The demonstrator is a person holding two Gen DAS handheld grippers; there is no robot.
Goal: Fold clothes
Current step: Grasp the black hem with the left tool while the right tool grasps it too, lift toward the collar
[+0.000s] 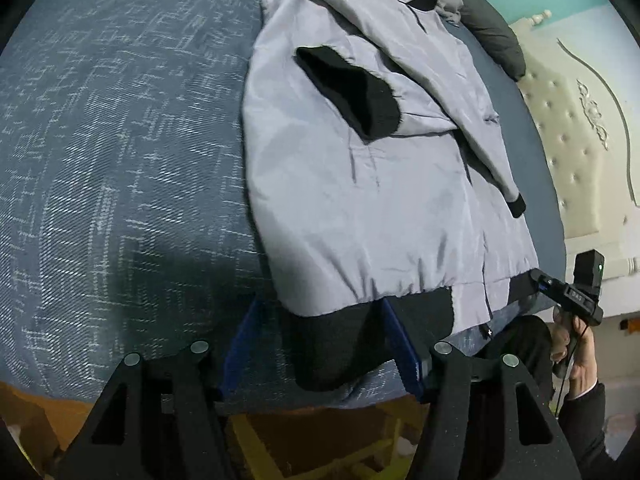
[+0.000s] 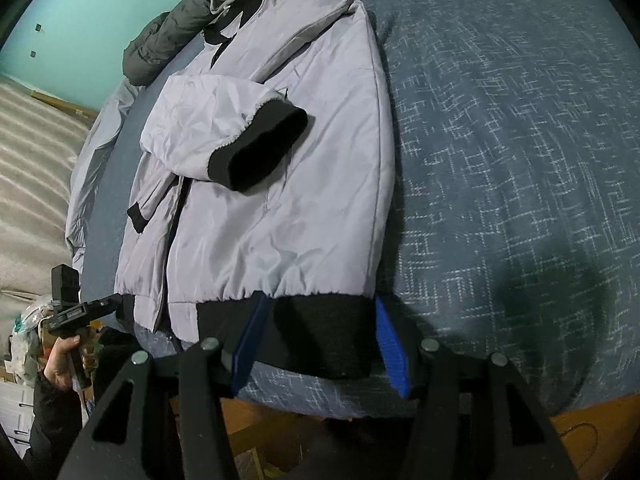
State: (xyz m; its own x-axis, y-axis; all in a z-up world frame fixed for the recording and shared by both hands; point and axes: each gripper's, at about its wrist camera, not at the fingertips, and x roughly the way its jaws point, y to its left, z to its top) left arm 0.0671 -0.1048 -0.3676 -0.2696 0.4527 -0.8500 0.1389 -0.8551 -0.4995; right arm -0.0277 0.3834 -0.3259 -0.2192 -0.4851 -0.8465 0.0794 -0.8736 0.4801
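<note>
Both tools (image 1: 320, 344) (image 2: 320, 344) straddle the jacket's black hem (image 2: 320, 332) (pads' contact hidden), grip unclear.

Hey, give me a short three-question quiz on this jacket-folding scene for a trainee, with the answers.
1. True or false: the grey jacket lies on a bare wooden table.
2. Which part sits between the fingers of the right gripper? A collar, B black hem band, C hood.
3. Fill in: the sleeve cuff resting on the jacket's front is ____.
Key: 1 false, it lies on the blue patterned bedcover. 2 B. 3 black.
</note>
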